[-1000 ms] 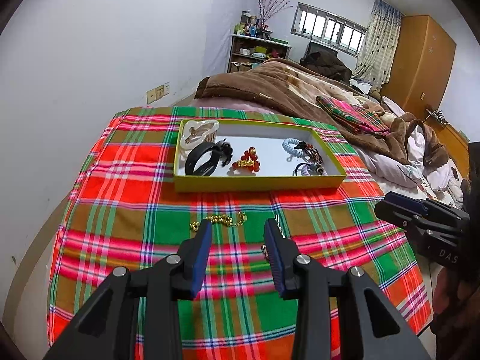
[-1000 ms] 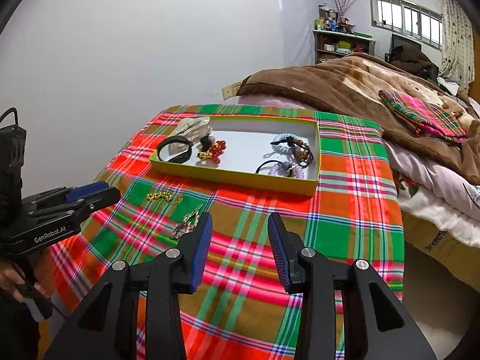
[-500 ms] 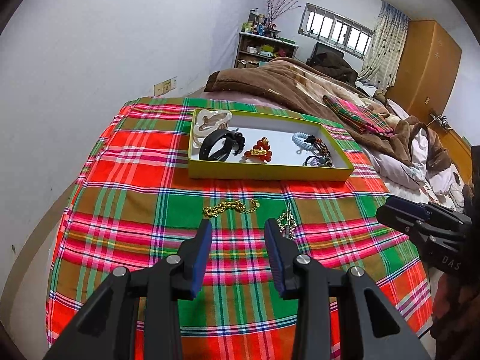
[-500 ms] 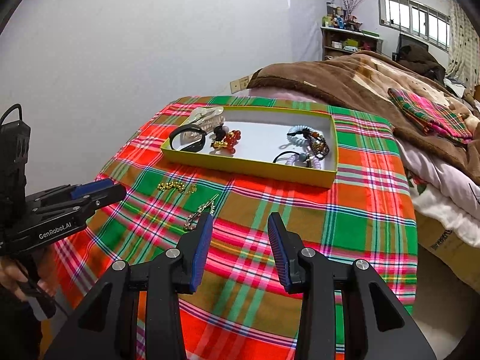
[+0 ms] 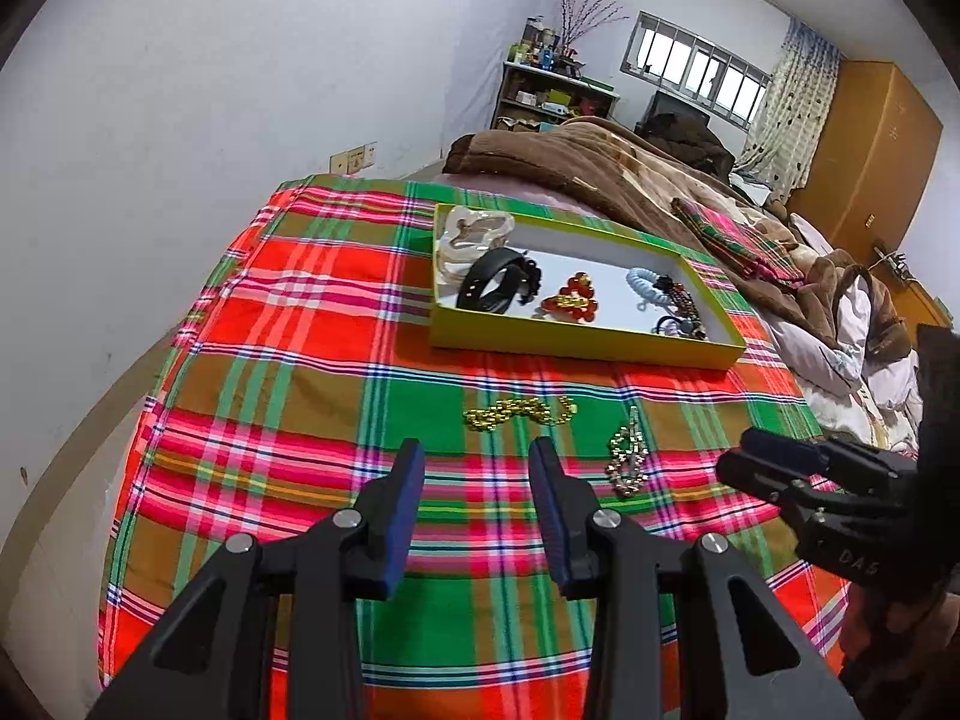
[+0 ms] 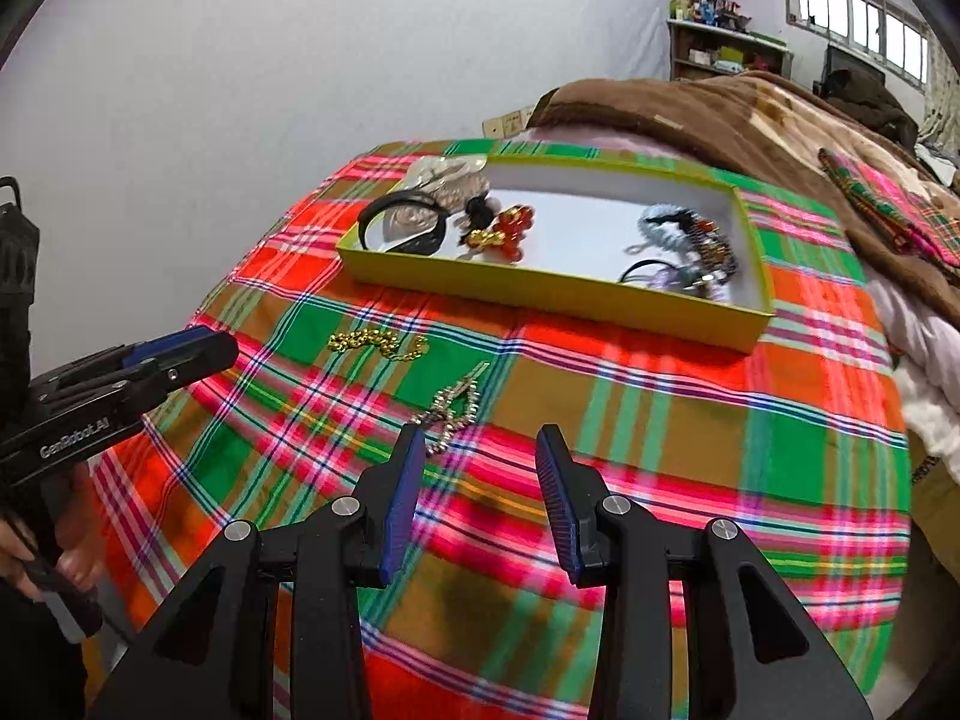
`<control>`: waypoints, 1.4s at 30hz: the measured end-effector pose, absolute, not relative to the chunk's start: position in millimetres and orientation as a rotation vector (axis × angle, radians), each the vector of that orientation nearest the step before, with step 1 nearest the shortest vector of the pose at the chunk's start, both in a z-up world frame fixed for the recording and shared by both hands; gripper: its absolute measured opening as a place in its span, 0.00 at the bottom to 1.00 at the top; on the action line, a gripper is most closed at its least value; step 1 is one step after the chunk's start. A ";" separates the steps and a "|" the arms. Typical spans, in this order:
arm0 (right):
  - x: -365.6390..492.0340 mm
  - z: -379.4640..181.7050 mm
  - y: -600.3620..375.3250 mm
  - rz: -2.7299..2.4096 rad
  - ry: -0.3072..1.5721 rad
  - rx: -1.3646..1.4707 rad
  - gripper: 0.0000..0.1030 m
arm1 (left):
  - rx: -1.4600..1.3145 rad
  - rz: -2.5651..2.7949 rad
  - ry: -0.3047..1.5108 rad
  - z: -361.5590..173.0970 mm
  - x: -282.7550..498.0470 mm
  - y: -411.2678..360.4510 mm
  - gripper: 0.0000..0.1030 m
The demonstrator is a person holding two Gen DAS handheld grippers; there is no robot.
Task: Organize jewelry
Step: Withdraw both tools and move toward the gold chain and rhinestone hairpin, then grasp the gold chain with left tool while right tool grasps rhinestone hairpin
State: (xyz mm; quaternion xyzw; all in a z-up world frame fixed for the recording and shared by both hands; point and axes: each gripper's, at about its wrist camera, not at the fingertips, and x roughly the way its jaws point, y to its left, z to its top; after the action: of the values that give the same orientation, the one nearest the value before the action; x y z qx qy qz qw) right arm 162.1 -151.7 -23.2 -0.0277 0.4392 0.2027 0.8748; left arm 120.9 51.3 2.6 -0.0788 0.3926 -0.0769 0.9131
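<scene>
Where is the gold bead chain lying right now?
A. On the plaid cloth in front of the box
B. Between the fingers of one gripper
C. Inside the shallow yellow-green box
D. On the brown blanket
A. The gold bead chain lies loose on the red and green plaid cloth, on the near side of the shallow yellow-green box, with neither gripper touching it.

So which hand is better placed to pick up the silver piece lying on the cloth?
Probably the right. The silver piece lies just ahead of the open right gripper, by its left finger. The left gripper faces the gold chain instead.
</scene>
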 end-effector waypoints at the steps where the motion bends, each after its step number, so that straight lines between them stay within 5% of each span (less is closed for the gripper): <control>1: 164.4 -25.5 -149.2 0.425 0.924 -0.055 0.38 | -0.166 -0.157 0.810 1.4 121.5 53.9 0.36; 26: 183.0 -49.8 -135.0 0.385 0.939 -0.133 0.30 | -0.166 -0.217 0.858 -18.2 149.5 47.9 0.37; 42: 186.0 -41.1 -178.3 0.360 0.924 -0.050 0.30 | 0.015 -0.298 0.887 -36.7 185.0 -2.9 0.49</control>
State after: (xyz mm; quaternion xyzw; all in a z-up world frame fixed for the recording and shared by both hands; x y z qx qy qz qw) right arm 186.0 -178.3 -41.1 -0.0238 0.4434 0.1727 0.8792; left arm 185.0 -2.9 -36.7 0.0072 0.4275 -0.1436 0.8925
